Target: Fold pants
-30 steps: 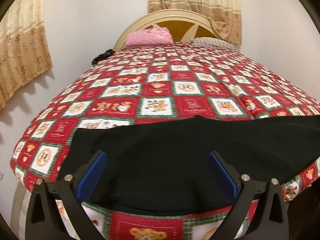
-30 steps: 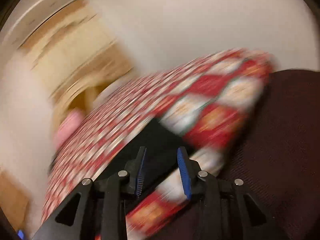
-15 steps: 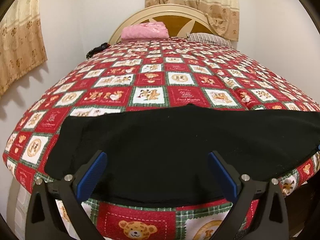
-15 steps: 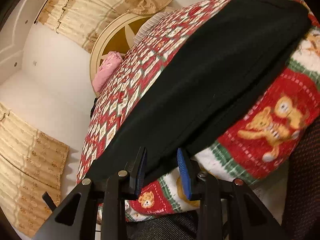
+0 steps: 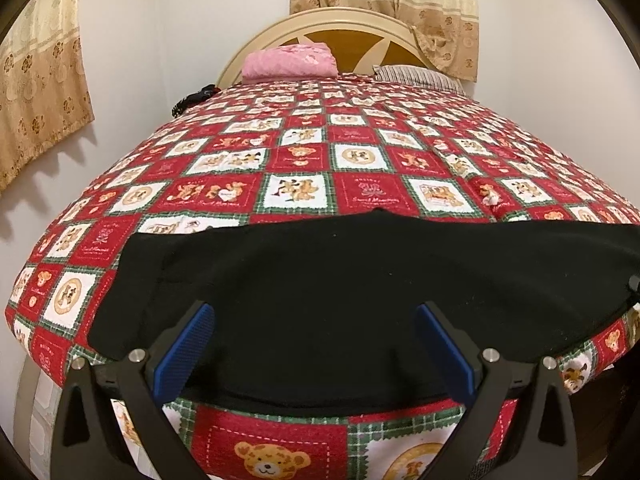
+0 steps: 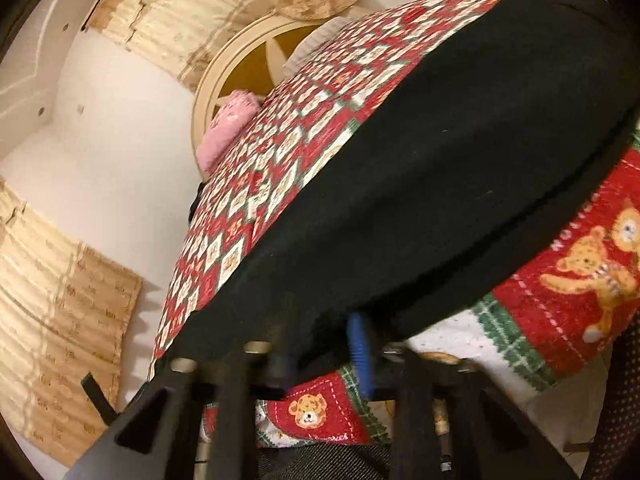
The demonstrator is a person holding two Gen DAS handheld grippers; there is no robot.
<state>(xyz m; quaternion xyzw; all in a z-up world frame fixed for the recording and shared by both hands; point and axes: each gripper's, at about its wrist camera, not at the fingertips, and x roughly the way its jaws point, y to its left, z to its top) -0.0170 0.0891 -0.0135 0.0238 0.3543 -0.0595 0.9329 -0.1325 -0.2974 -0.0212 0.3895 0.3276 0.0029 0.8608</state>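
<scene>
Black pants (image 5: 360, 288) lie spread across the near end of the bed, their edge hanging over the front. My left gripper (image 5: 316, 344) hovers open just above them, its blue pads (image 5: 188, 344) wide apart with only flat cloth below. In the right wrist view the pants (image 6: 440, 184) stretch away to the upper right. My right gripper (image 6: 320, 344) is at their near hanging edge with its jaws closing on the cloth. One blue pad (image 6: 360, 352) shows; the fabric hides the other.
The bed carries a red, white and green teddy-bear quilt (image 5: 304, 160). A folded pink cloth (image 5: 290, 60) and a striped pillow (image 5: 416, 76) lie by the rounded headboard (image 5: 340, 24). Curtains (image 5: 36, 92) hang on the left wall. A dark chair (image 6: 620, 408) stands at the right.
My right gripper swung down to the pants' hanging edge and its jaws narrowed onto the cloth. The left gripper stayed where it was, still open.
</scene>
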